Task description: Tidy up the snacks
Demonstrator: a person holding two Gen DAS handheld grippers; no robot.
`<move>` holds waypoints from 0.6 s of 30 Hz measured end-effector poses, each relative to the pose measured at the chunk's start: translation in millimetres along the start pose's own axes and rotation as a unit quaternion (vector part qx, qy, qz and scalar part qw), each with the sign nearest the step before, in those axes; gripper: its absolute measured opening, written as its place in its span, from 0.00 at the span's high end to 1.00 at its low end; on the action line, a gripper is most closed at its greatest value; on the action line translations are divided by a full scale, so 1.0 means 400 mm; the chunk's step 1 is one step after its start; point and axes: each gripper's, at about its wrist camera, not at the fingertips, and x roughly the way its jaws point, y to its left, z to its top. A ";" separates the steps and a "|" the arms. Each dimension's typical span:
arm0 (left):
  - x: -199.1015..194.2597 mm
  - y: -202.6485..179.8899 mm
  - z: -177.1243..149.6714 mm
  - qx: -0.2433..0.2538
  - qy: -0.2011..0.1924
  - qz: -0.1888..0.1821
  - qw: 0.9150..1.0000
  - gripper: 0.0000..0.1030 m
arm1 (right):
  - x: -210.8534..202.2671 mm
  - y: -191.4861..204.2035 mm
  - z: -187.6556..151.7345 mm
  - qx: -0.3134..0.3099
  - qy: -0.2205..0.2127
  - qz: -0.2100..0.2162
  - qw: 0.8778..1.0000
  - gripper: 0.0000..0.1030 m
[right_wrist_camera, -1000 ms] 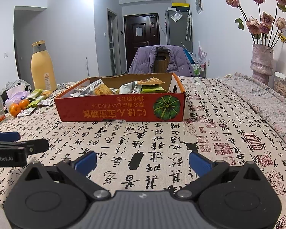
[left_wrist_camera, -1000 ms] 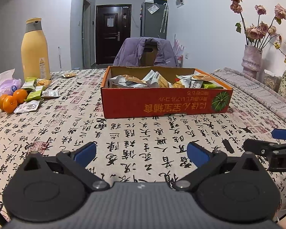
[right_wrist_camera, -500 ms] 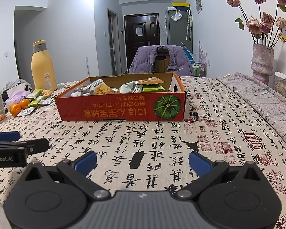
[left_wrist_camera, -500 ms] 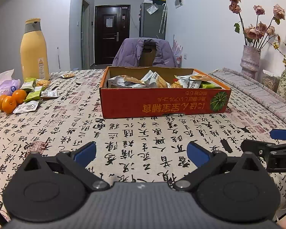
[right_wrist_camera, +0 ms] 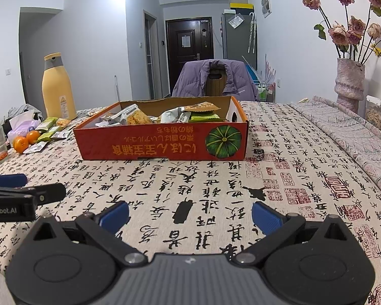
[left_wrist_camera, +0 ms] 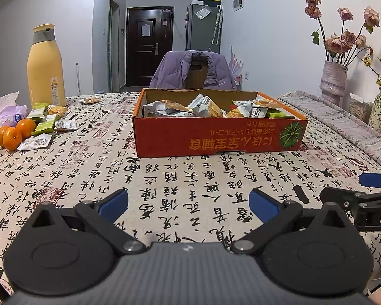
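An orange cardboard box (left_wrist_camera: 216, 137) (right_wrist_camera: 160, 147) with a green pumpkin print sits mid-table, holding several snack packets (left_wrist_camera: 205, 105) (right_wrist_camera: 188, 114). More loose snack packets (left_wrist_camera: 48, 122) (right_wrist_camera: 50, 132) lie at the far left beside some oranges (left_wrist_camera: 12, 134) (right_wrist_camera: 25, 139). My left gripper (left_wrist_camera: 188, 203) hovers open over the cloth, well short of the box, nothing between its blue pads. My right gripper (right_wrist_camera: 190, 213) is likewise open and empty, near the table's front. Each gripper's fingers show at the edge of the other's view.
A tall yellow bottle (left_wrist_camera: 47, 66) and a tissue pack (left_wrist_camera: 5, 111) stand at the left. A vase of dried roses (left_wrist_camera: 334, 84) and a folded cloth (left_wrist_camera: 343, 127) are at the right. A chair with a purple jacket (left_wrist_camera: 193, 71) stands behind the table.
Both views barely shift; the left gripper has drifted slightly, so the box looks a little nearer and lower. Jaws unchanged.
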 end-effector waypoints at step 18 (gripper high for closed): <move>-0.002 0.000 0.000 0.002 -0.001 -0.006 1.000 0.00 | 0.002 0.004 -0.002 0.000 0.002 0.000 1.000 0.00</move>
